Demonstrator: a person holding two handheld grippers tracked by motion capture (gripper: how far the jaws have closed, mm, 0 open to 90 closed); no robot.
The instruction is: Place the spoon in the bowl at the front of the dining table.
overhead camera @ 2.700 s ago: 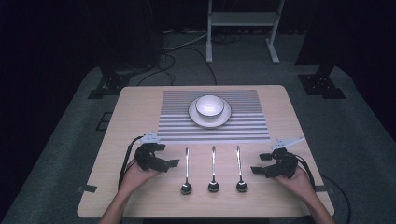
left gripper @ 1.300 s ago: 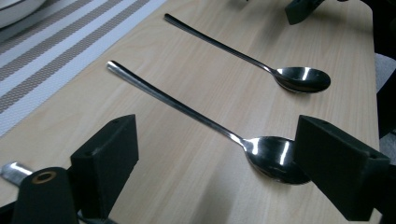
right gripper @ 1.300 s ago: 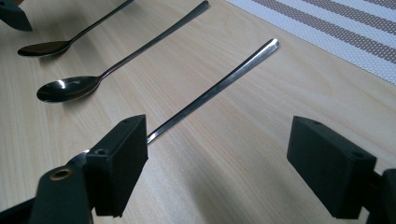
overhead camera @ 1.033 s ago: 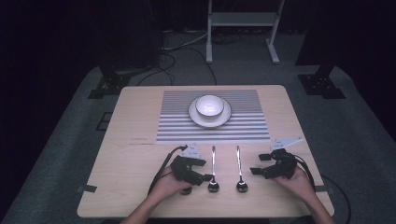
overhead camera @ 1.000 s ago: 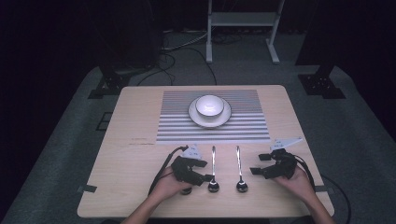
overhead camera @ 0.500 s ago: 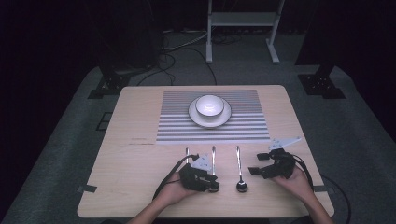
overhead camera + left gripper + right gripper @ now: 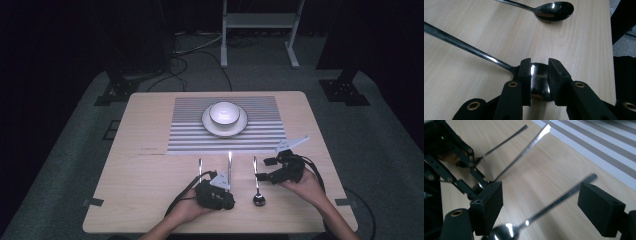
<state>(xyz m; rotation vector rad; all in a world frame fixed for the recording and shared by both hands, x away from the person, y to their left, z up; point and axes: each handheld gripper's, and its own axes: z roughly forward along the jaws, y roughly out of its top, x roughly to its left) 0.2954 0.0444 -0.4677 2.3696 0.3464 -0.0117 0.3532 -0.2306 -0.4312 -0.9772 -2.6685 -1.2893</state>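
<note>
The left gripper [image 7: 216,194] sits low at the near edge of the tabletop [image 7: 150,170], the person's left hand [image 7: 187,210] wrapped behind it and the forearm coming in from the bottom of the high view. In the left gripper view its jaws stand narrow, one on each side of the bowl of the middle spoon [image 7: 537,80], close against it or touching; the handle runs off to the upper left. The right spoon [image 7: 554,10] lies beyond it, flat on the wood.

The right gripper [image 7: 277,172] rests near the right edge, held by the right hand [image 7: 305,185], its jaws wide apart astride the right spoon, whose bowl lies low between them in the right gripper view. The left spoon [image 7: 200,167] lies beside the middle one, its bowl hidden behind the left gripper in the high view. A bowl [image 7: 224,112] sits on a plate [image 7: 210,125] on the striped mat [image 7: 185,135] farther back.

Compared with 2.7 s ago, the left gripper has moved from the left of the three spoons across to the middle one; half a second ago it was already nearly there. The right gripper has hardly shifted
</note>
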